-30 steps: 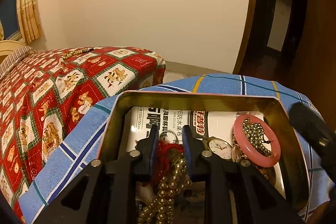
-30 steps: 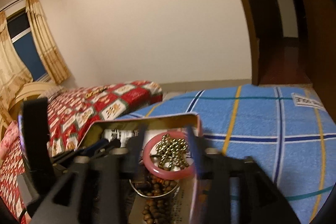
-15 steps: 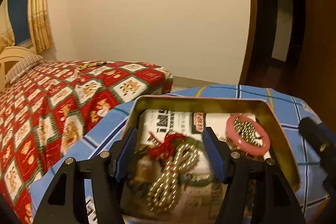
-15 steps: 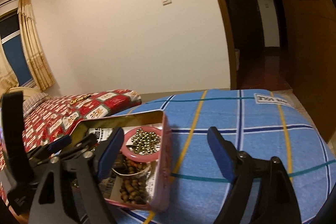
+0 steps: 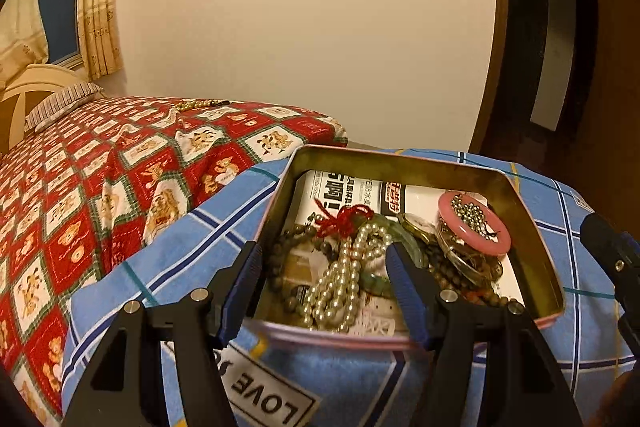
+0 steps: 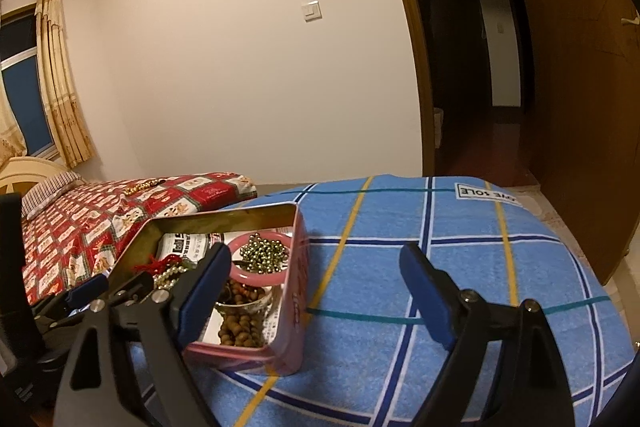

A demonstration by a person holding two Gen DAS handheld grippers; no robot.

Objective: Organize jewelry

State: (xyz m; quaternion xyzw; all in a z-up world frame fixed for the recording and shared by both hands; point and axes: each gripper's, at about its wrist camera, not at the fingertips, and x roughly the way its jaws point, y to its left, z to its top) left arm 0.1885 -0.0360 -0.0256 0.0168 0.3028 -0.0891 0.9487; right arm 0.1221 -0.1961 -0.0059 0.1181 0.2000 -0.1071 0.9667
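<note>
An open pink tin (image 5: 404, 157) (image 6: 296, 291) sits on the blue plaid cloth. It holds a pearl necklace (image 5: 344, 279), a red cord (image 5: 346, 219), dark bead strands (image 5: 288, 247), a watch, and a pink bangle (image 5: 474, 227) (image 6: 260, 277) with small gold beads inside it. Brown wooden beads (image 6: 238, 323) lie in the tin's near end. My left gripper (image 5: 324, 291) is open and empty, hovering over the tin's near rim. My right gripper (image 6: 316, 295) is open and empty at the tin's right wall.
A bed with a red patterned cover (image 5: 100, 179) lies to the left, with a gold bead strand (image 5: 198, 104) on it. The blue plaid cloth (image 6: 460, 267) stretches to the right of the tin. A dark doorway (image 6: 452, 67) is at the back right.
My left gripper opened, let go of the pearl necklace with the red cord into the tin, and drew back. My right gripper opened too and moved back to the right of the tin.
</note>
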